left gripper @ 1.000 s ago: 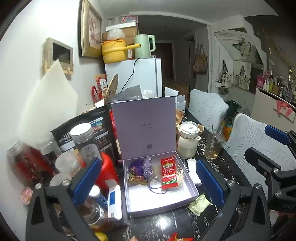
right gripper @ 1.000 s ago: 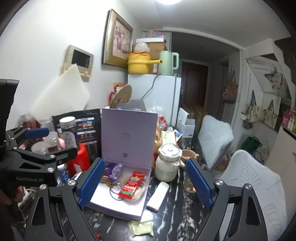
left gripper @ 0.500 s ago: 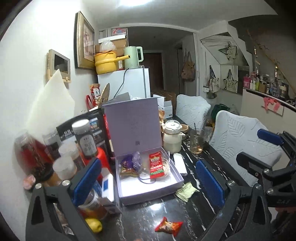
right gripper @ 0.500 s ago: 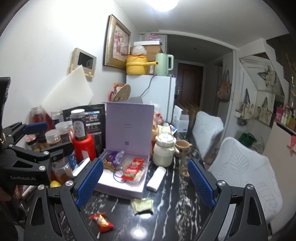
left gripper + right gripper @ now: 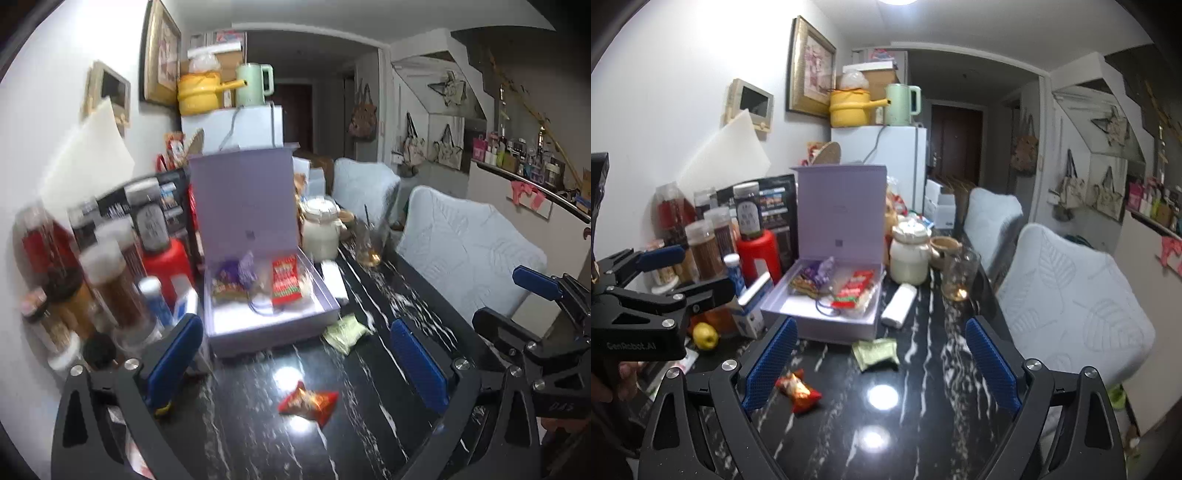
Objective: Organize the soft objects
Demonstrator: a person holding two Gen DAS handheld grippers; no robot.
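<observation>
Black marble-veined tabletop (image 5: 923, 424) runs ahead of both grippers, and its left margin is walled by spice jars (image 5: 701, 243), a red canister (image 5: 759, 254) and a yellow fruit (image 5: 705, 335). Just right of those stands the lilac gift box (image 5: 783, 312), lid upright, already holding a purple packet (image 5: 816, 271) and a red-and-green packet (image 5: 854, 290) on its floor.

Two soft snacks lie loose on the table in front of the box. The red-orange candy wrapper (image 5: 798, 388) sits nearest the left gripper (image 5: 295, 350): in the left wrist view it lies between and slightly below the blue pads, its long axis roughly crosswise. In the right wrist view the same wrapper lies just inside the left pad of the right gripper (image 5: 882, 354), angled diagonally. The pale green sachet (image 5: 876, 353) rests close to the box's front edge, nearer the centre line of the right gripper, long axis also roughly crosswise.

Both grippers are spread wide with nothing between their pads. My reading is that the left one is better placed for the wrapper and the right one for the sachet.

Further right, a white rectangular pack (image 5: 899, 301), a cream ceramic jar (image 5: 910, 254) and a glass cup (image 5: 960, 273) stand beyond the sachet; the table's right edge meets a quilted white chair (image 5: 1071, 295). Open table lies between the snacks and the grippers, so an approach looks unobstructed.
</observation>
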